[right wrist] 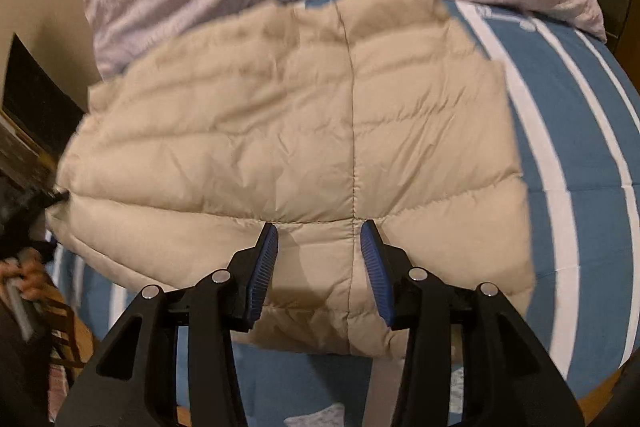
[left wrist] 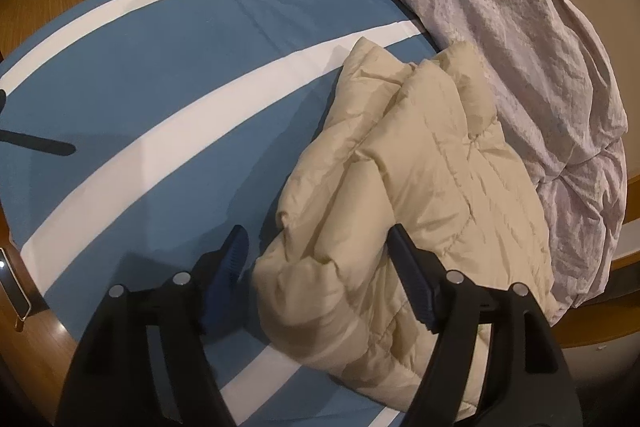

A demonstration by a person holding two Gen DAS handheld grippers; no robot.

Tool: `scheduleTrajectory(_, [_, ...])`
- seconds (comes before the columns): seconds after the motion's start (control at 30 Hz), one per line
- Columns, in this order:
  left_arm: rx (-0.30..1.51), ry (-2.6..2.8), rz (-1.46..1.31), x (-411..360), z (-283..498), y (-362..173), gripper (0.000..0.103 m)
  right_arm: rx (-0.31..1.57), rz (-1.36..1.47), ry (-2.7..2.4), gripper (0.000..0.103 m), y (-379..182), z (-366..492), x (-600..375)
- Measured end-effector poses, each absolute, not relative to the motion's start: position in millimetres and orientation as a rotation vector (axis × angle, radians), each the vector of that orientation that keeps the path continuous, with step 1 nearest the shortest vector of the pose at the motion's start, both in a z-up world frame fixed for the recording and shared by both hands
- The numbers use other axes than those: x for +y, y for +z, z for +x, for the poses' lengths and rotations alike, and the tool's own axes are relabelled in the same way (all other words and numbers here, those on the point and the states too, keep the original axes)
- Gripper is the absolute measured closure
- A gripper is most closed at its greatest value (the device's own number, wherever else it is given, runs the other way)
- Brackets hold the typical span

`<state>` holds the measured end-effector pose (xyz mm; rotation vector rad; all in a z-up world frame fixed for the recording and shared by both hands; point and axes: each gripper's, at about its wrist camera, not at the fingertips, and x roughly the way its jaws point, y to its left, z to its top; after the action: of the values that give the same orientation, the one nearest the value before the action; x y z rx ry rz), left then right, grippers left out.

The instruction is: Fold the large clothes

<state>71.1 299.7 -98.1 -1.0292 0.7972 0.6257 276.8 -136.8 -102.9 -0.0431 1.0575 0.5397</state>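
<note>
The cream puffer jacket (right wrist: 296,131) lies folded into a compact block on the striped bed (left wrist: 160,75), centre frame. Both the left gripper (left wrist: 316,255) and right gripper (right wrist: 320,239) have their fingers spread, pinching nothing. Folding looks nearly finished; perhaps one last tidy remains.

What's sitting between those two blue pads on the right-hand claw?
The cream puffer jacket: its stitched centre seam runs under the gap of the right gripper. The pads stand apart, not pinching it, in the right wrist view.

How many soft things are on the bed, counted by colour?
Beige: 1, the puffy jacket
Pink: 1, the crumpled blanket
Blue with white stripes: 1, the sheet underneath
Total: 3
</note>
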Motion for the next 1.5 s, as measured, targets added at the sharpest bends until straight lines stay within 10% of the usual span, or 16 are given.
scheduleTrajectory(0.2, [0.784, 0.641, -1.024, 301.6, 77.9, -97.5, 0.031, 1.050, -0.118, 0.522, 0.057, -111.1, 272.5, -127.1])
scheduleTrajectory(0.53, [0.726, 0.566, -1.073, 298.2, 80.9, -89.2, 0.085, 1.062, -0.099, 0.531, 0.056, -112.9, 274.1, -128.5])
scheduleTrajectory(1.5, [0.547, -0.116, -0.853, 136.2, 167.8, 85.7, 0.089, 1.068, -0.062, 0.507, 0.056, -115.8, 278.5, -119.8])
